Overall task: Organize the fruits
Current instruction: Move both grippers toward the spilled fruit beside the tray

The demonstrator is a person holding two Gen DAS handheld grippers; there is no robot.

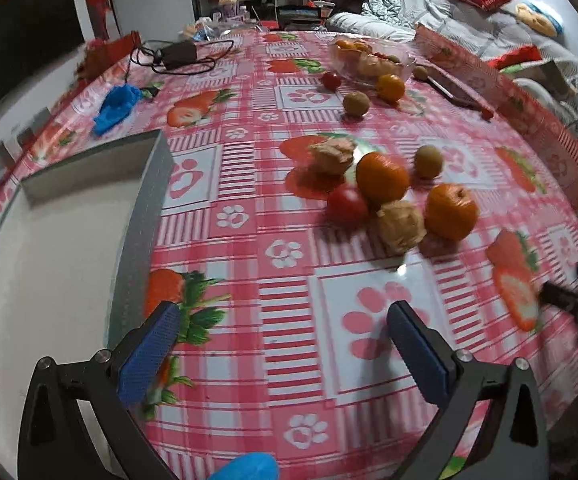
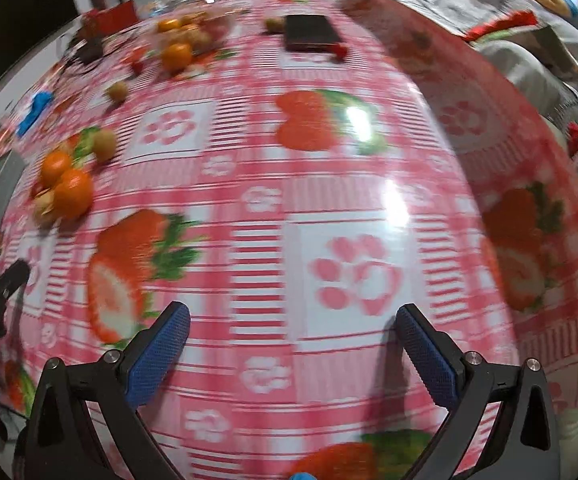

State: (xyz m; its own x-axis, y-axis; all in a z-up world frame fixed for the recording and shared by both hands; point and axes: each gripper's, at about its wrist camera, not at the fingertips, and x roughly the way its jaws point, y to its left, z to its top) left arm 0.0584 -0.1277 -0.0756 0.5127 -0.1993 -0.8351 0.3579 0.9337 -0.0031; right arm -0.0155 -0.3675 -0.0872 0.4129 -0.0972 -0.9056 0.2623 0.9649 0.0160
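Your worktop (image 1: 289,280) wears a pink checked cloth printed with strawberries and paw marks. The grey tray (image 1: 69,240) sits at its left edge; take it as your landmark. Right of the tray, well apart from it, lies the fruit cluster (image 1: 389,196): two oranges, a red tomato, a small green fruit and two crumpled tan lumps, touching or just beside one another. Far beyond the tray stands a clear bowl (image 1: 369,60) of fruit with loose pieces near it. Your left tongs (image 1: 285,344) and right tongs (image 2: 293,344) both stand apart, holding nothing.
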